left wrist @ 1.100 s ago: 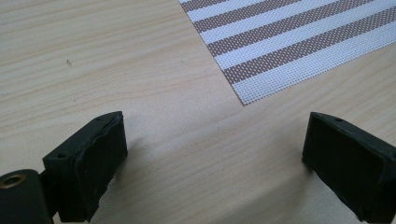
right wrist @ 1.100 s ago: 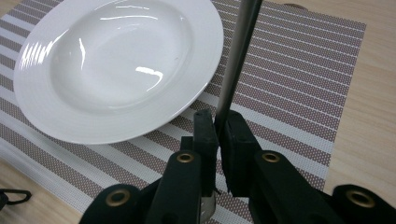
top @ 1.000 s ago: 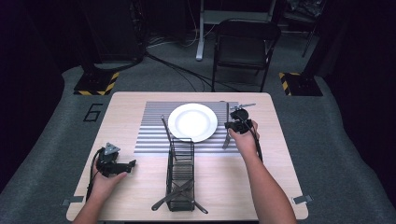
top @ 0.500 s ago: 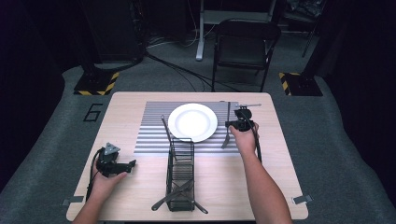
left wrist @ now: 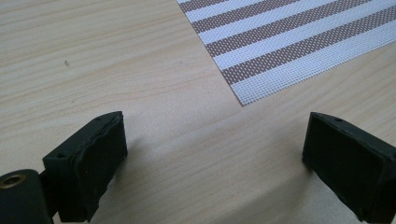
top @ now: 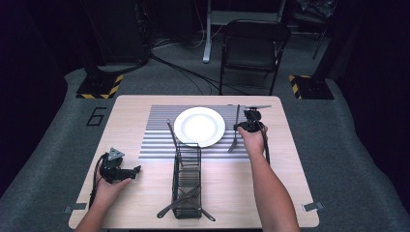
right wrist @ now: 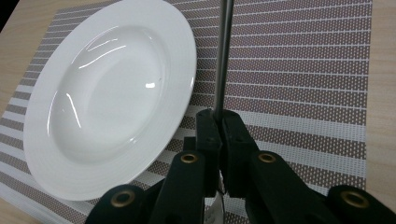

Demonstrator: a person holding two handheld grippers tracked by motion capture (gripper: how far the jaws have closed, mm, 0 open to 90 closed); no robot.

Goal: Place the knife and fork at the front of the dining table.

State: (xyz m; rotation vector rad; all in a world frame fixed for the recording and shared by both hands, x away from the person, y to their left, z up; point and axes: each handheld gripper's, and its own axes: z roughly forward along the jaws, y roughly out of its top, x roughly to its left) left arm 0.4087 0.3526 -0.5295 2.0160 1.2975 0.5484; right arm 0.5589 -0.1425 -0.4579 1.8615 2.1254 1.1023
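Right gripper (right wrist: pixel 218 122): jaws pressed together, pinching a metal utensil (right wrist: pixel 222 56) low on its handle; the long shaft runs up and away from the jaws over the striped placemat (right wrist: pixel 299 70). Which end is clamped is hard to tell (the high view suggests a fork, tines toward the person). White plate (right wrist: pixel 112 98) lies just beside this gripper, on the mat, apart from the utensil. Left gripper (left wrist: pixel 212 154): jaws spread wide, nothing between them, bare wooden table (left wrist: pixel 93 60) beneath, the mat's corner just ahead. Between the hands stands a black wire caddy (top: pixel 186 179) with cutlery lying across its near end.
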